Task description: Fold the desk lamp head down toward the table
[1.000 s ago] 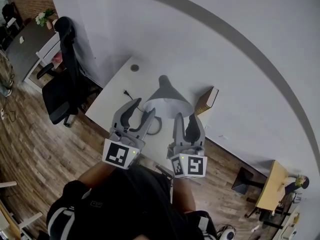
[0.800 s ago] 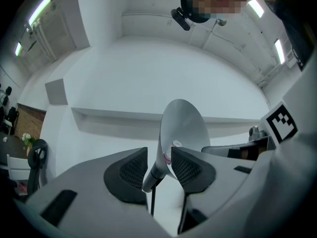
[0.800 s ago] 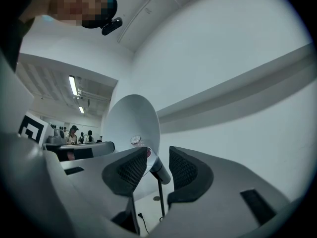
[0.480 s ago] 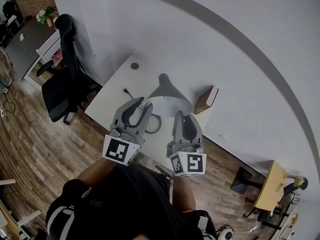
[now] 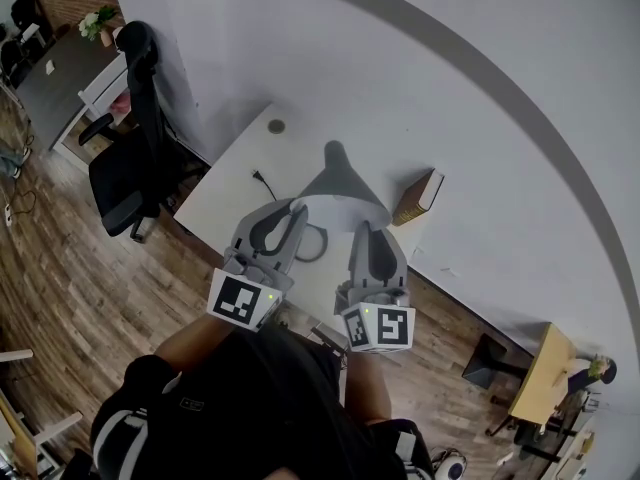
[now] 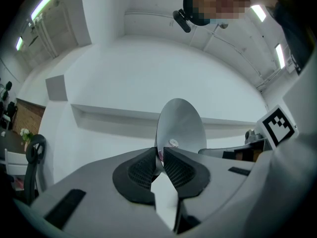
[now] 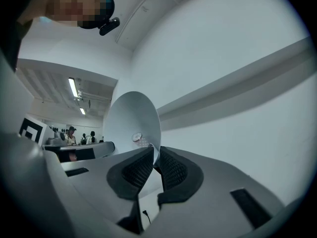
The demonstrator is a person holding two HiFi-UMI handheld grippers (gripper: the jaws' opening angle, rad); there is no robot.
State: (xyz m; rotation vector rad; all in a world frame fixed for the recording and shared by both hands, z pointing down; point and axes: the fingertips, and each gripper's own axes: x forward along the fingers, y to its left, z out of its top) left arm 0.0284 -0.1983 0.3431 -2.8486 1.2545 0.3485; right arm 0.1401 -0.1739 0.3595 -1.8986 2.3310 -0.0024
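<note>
Step in hand: taking hold of the lamp head [image 5: 340, 180] from the near side, one gripper on each side of its rim. By the look of it the fold itself has not begun, since the shade opens toward the person rather than down at the surface [image 5: 238, 186].
Next move: judged from this hold, both hands need to swing down together so the head turns on its joint. Uneven pulling could twist the thin rim out of one grip or drag the lamp across the surface.
Left gripper [image 5: 287, 211]: its jaws have just been closing. In the left gripper view the left gripper [image 6: 159, 153] has drawn nearly together, its ribbed pads clamped on the shade's thin edge, with the lamp head [image 6: 179, 123] rising beyond them.
Lamp head, place: at the middle of the white surface near the wall, between the two grippers and touching both.
Right gripper [image 5: 368, 230]: its jaws have also just been closing. In the right gripper view the right gripper [image 7: 155, 155] pinches the rim of the lamp head [image 7: 130, 123] in the same way, only a narrow slit left between the pads.
Around it: an office chair [image 5: 125, 168] stands well left of the surface, a power plug [image 5: 258, 178] lies on it just left of the lamp, and a book [image 5: 418, 197] lies at the right corner.
</note>
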